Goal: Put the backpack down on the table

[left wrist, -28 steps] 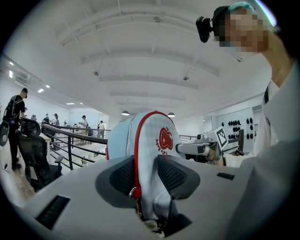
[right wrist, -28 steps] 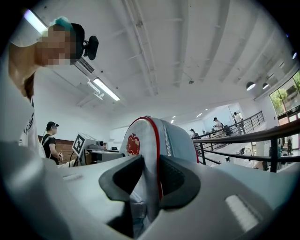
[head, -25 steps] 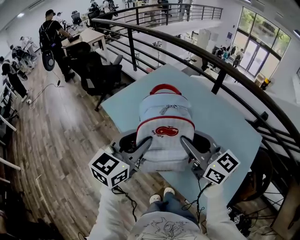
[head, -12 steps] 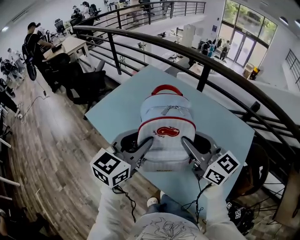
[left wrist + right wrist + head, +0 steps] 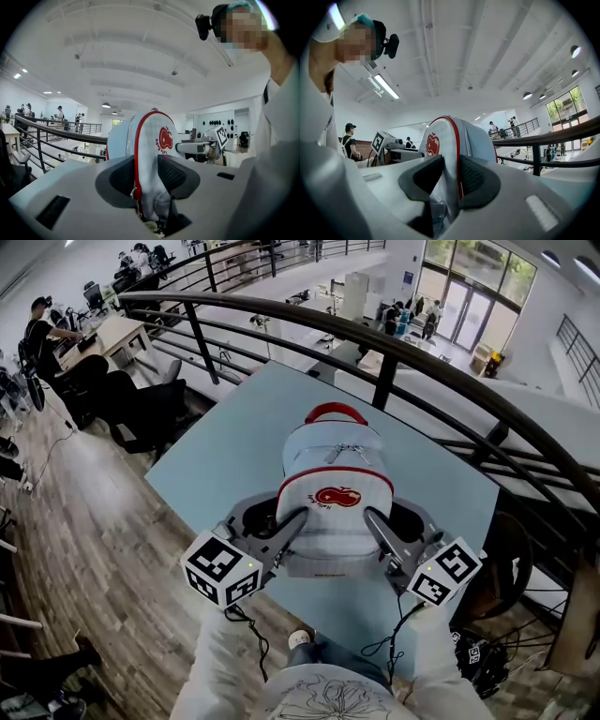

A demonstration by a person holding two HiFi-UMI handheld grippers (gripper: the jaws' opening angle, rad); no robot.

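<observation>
A light blue backpack (image 5: 333, 502) with red trim, a red top handle and a red apple logo hangs above the pale blue table (image 5: 225, 460), held from both sides. My left gripper (image 5: 292, 524) is shut on its left edge; in the left gripper view the dark pads clamp the backpack (image 5: 145, 154) fabric at the red piping, left gripper (image 5: 149, 180). My right gripper (image 5: 375, 523) is shut on the right edge; the right gripper view shows the backpack (image 5: 454, 145) pinched in the right gripper (image 5: 451, 180). I cannot tell whether its bottom touches the table.
A dark curved railing (image 5: 394, 348) runs along the table's far side. Black office chairs (image 5: 141, 404) stand on the wooden floor at the left. A desk (image 5: 98, 334) with a person beside it is at the far left. My feet are under the table's near edge.
Both grippers have carried the backpack forward over the table; the table's near edge, beside the backpack's bottom before, now lies nearer to me. The grip on both sides is unchanged.
</observation>
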